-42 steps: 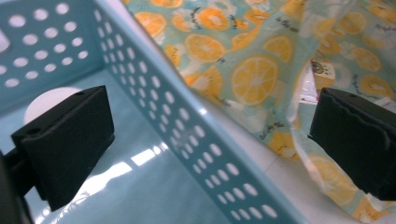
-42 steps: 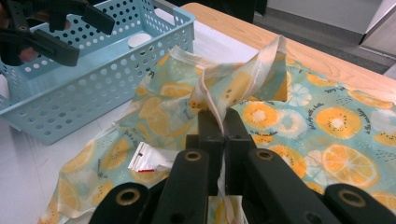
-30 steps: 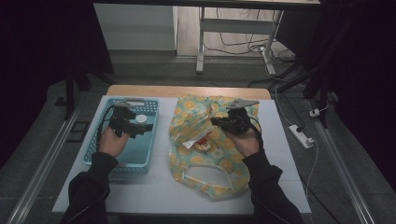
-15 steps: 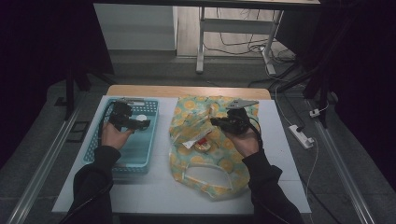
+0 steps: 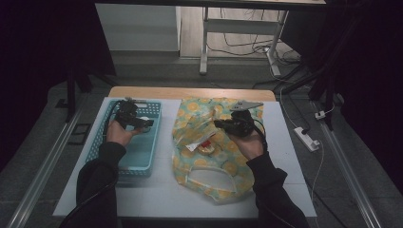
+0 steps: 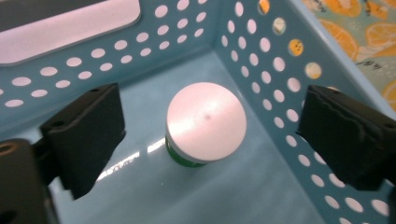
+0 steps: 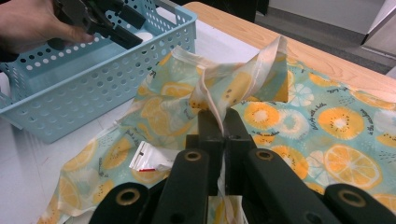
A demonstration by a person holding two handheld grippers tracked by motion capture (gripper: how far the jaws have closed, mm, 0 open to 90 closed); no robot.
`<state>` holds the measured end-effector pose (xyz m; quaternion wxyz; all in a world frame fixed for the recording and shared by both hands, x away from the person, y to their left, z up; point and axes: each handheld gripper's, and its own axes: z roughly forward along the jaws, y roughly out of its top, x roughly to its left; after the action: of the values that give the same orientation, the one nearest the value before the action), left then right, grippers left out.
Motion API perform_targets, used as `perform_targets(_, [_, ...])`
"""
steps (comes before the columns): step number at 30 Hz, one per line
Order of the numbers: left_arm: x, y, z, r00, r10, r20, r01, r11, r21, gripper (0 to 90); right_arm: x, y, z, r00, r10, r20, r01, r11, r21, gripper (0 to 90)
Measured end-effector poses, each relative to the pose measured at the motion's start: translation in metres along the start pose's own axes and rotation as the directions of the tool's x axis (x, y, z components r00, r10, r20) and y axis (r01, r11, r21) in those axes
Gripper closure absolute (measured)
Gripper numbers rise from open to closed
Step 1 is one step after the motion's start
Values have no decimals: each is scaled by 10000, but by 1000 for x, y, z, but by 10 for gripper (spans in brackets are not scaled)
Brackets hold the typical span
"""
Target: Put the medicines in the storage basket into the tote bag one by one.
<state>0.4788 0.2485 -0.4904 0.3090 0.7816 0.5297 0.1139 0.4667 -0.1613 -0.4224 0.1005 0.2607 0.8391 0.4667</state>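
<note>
A small green jar with a white lid [image 6: 205,109] stands upright on the floor of a light-blue perforated basket [image 5: 142,154]. My left gripper [image 6: 211,133] hangs over it with its jaws on either side of the lid, not touching; they have just been closing a little. In the high view, the left gripper [image 5: 142,124] is inside the basket's far end. My right gripper [image 7: 218,122] is shut on a bunched edge of the orange-print cloth bag [image 7: 327,116] and holds it lifted. The bag [image 5: 214,180] lies beside the basket, with the right gripper [image 5: 218,125] over its middle.
A red-and-white packet [image 7: 150,161] lies in the bag's mouth. The white table top [image 5: 157,199] has a wooden strip [image 5: 190,92] along its far edge. A power strip [image 5: 308,138] lies on the floor to the right. The left hand and its gripper [image 7: 105,21] reach over the basket.
The left gripper has shifted slightly across the basket's far end and dipped toward the jar, its jaws narrowing a little. The right gripper keeps still with the bag's edge.
</note>
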Motion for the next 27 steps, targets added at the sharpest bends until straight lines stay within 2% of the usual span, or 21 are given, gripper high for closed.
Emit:
perform_targets(2, [0,1,1,9999,-42,139,41,10000,55,172,0,0,0,10000,17,8,-17,10000,-28,897])
perform_targets(6, [-1,2,5,10000,76,-6,-75,9992,396,279,0,0,-1,10000,5,15,-5,10000,-17,897])
perform_targets(8, [1,1,6,10000,12,67,-16,9986,524,300,0,1,-1,10000,-10,8,10,10000,-23,896])
perform_targets(11, [1,1,6,9999,-58,145,50,9985,539,383,1,0,0,10000,-22,-7,22,10000,-19,897])
perform_targets(16, [1,1,6,9998,-145,100,137,9974,703,484,1,1,1,10000,-72,0,72,10000,-10,896])
perform_targets(22, [-3,4,6,9998,-197,-47,201,9955,931,495,1,1,0,10000,-82,-17,82,9999,-63,897])
perform_targets(27, [-6,5,1,9998,-216,2,215,9964,815,497,2,1,-1,10000,-84,-8,83,9999,-104,897])
